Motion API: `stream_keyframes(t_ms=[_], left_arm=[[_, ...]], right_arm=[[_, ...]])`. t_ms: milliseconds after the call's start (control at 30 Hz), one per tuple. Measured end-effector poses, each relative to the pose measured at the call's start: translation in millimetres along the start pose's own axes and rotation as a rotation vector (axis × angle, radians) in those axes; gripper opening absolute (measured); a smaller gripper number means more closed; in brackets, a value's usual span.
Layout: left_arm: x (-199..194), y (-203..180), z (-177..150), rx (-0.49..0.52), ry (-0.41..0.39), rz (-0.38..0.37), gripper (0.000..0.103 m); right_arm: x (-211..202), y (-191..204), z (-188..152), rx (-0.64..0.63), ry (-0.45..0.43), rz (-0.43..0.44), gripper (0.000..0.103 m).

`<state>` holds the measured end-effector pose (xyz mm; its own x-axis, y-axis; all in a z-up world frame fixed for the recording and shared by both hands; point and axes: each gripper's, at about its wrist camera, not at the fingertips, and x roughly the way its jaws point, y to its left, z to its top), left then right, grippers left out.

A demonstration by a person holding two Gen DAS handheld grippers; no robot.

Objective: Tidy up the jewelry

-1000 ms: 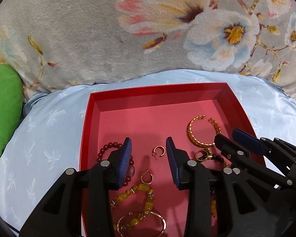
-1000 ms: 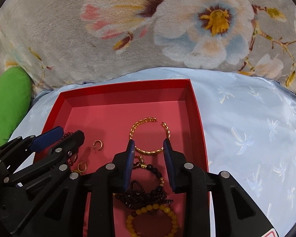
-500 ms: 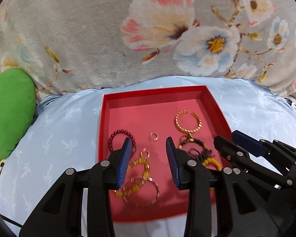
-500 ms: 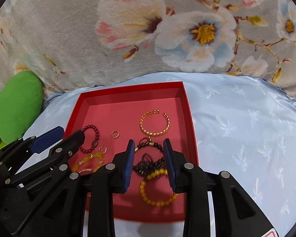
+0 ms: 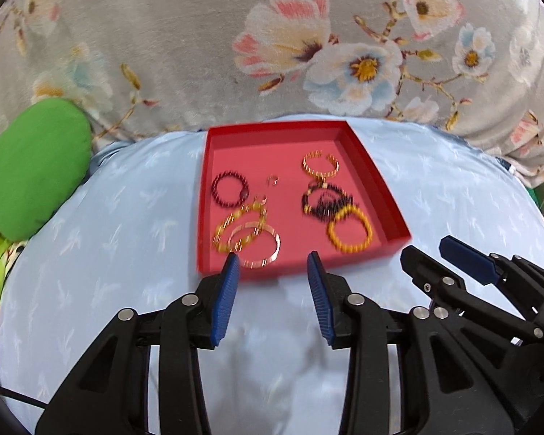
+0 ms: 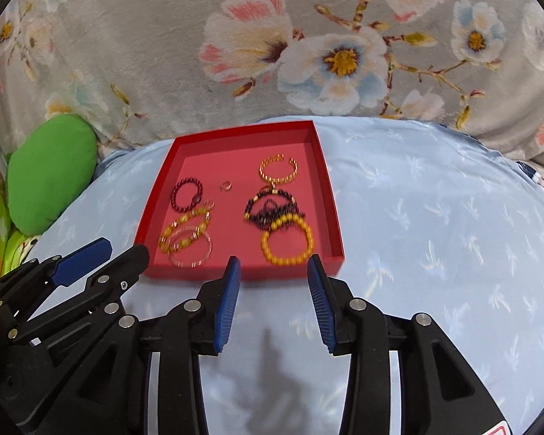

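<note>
On the pale blue cloth sits a shallow red tray (image 5: 377, 188), squarish, holding beaded bracelets (image 6: 287, 241) and gold bangles (image 5: 320, 166) lying flat. Both the left tool (image 5: 272, 264) and right tool (image 6: 273, 266) hover before its near wall, pads apart, empty. Beside it lies a green cushion (image 5: 36, 166).
</note>
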<state>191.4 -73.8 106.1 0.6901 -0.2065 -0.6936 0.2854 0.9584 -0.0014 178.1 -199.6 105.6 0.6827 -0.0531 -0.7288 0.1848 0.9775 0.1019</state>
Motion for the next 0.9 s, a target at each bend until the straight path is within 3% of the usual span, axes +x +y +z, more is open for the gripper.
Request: stream_keyframes(t_ms=[233,633,900], left_arm=[[-16,6,-36,-0.018,0.019,0.012,0.047],[-16,18,-66,-0.067,0.066,0.038,0.062],[-5,19,-73,-0.060,0.083,0.066,0.065]], right_arm=[[-19,3,-36,-0.003,0.001,-0.038,0.048],[-20,-4,-63,0.034,0.027,-0.040,0.068],[-11,2,-68,-0.010,0.017,-0.077,0.070]])
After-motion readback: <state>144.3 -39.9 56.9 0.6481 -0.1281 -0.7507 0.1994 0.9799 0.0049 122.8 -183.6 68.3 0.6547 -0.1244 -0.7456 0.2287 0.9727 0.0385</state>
